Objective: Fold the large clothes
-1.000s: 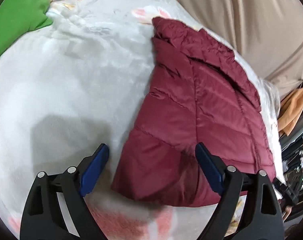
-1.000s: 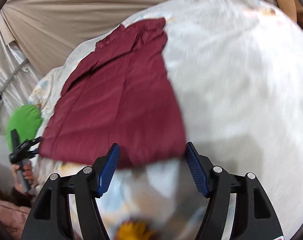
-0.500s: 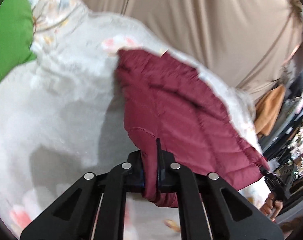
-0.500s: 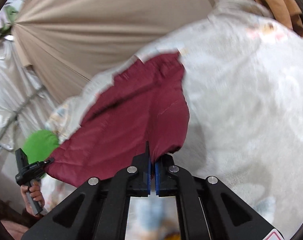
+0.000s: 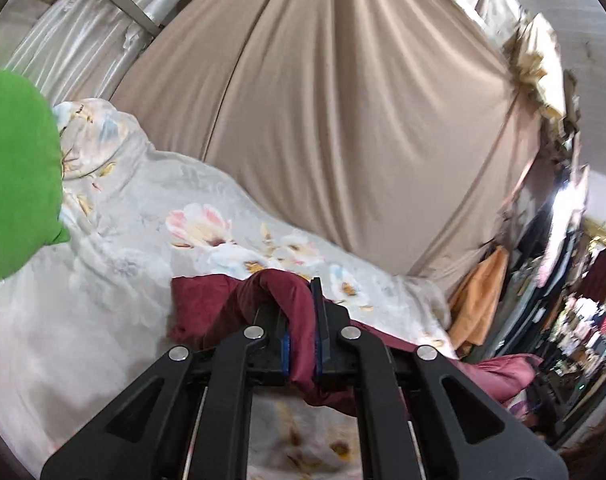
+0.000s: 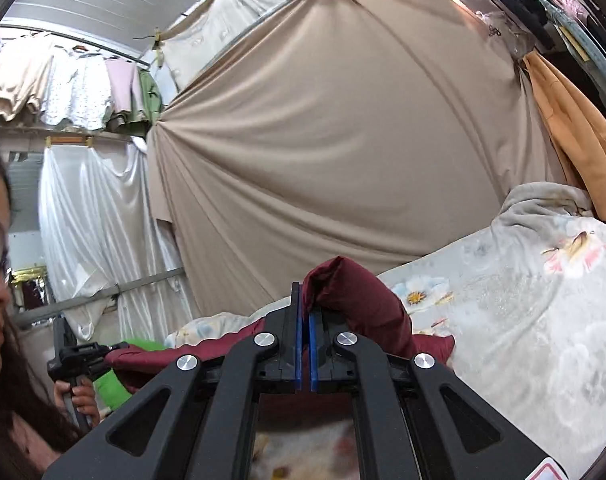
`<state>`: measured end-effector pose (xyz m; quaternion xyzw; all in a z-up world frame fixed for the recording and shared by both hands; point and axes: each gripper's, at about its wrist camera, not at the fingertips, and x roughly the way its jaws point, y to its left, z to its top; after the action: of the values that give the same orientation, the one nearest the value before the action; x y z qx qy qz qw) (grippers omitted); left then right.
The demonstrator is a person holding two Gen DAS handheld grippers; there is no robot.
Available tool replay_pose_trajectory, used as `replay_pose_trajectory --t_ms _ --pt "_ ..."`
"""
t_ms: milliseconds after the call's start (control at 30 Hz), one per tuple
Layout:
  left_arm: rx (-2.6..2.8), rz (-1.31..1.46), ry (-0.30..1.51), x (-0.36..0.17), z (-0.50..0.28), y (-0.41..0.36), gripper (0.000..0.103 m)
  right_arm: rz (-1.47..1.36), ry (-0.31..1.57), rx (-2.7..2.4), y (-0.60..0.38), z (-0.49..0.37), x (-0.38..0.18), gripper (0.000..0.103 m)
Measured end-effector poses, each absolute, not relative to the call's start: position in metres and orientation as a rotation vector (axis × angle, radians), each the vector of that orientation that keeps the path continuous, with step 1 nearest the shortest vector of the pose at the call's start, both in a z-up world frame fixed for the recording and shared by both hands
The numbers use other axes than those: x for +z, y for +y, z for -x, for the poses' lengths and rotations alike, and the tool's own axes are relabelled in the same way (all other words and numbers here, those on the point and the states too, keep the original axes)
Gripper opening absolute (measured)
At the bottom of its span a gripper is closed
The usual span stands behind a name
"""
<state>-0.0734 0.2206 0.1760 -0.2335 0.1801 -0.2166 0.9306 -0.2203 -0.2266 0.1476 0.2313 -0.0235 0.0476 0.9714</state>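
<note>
Left wrist view: the left gripper (image 5: pixel 301 344) is clamped on a bunched edge of the maroon puffer jacket (image 5: pixel 239 304), which humps over the fingers and trails down to the floral bedspread (image 5: pixel 151 216) beyond. The right gripper (image 6: pixel 305 344) pinches the jacket's other corner, fabric bulging beside its right finger. No readable writing.

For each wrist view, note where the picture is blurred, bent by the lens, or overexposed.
Left wrist view: the beige curtain bows with fisheye distortion, the cluttered right edge is smeared and glary, black corners vignette. Right wrist view: the floral bedspread below the right gripper is blurred, the white satin drape shines.
</note>
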Motion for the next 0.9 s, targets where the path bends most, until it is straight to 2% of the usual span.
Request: replay_pose_trajectory --t_ms 200,433,700,900 --pt "-0.328 0.361 0.567 0.141 -0.044 0.183 0.007 -0.605 0.202 0.007 -0.268 0.095 0.125 0.002" --pt "-0.193 0.285 0.815 0.071 -0.173 0.151 0.007 -0.642 0.467 -0.097 -0.293 -0.040 0.077 0.002" --pt "-0.180 0.267 0.931 0.010 -0.225 0.144 0.011 -0.627 0.668 -0.175 -0.316 -0.121 0.018 0.002" --pt "-0.241 0.317 0.838 -0.010 -0.227 0.143 0.014 -0.633 0.714 -0.160 -0.318 -0.138 -0.011 0.001"
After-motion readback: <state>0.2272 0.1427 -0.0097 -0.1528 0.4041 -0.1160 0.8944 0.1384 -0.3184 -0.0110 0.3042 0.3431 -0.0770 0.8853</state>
